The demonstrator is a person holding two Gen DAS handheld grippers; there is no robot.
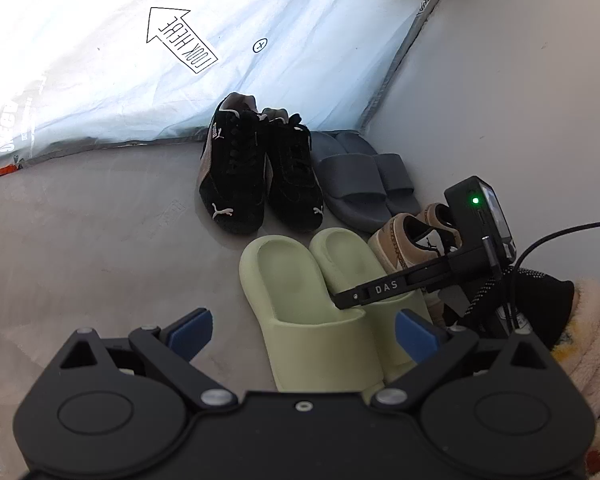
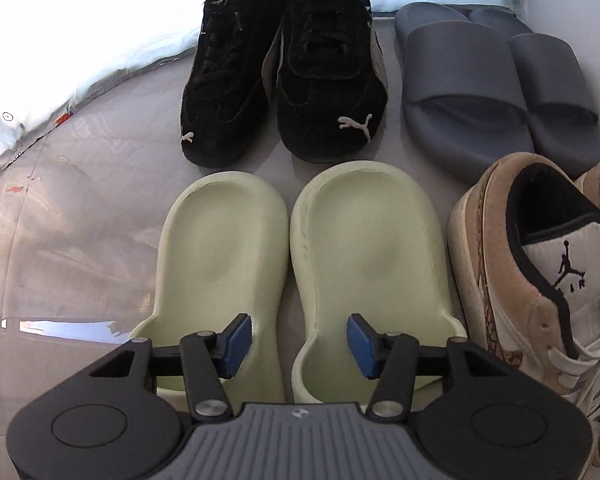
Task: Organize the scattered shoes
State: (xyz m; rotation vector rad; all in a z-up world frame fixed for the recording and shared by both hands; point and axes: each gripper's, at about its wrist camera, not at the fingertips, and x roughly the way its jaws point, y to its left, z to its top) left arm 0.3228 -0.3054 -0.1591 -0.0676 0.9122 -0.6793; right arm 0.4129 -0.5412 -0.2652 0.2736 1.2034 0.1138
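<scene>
The pale green moulded foam slides (image 2: 292,264) sat paired before the black suede sneakers (image 2: 284,80), looking light, soft and springy, best pinched at a strap edge, while right gripper (image 2: 298,346) and left gripper (image 1: 302,330) hovered part-open, empty.

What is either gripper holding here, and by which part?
Nothing. Left gripper and right gripper both stand open above the green slides, pads clear.
</scene>
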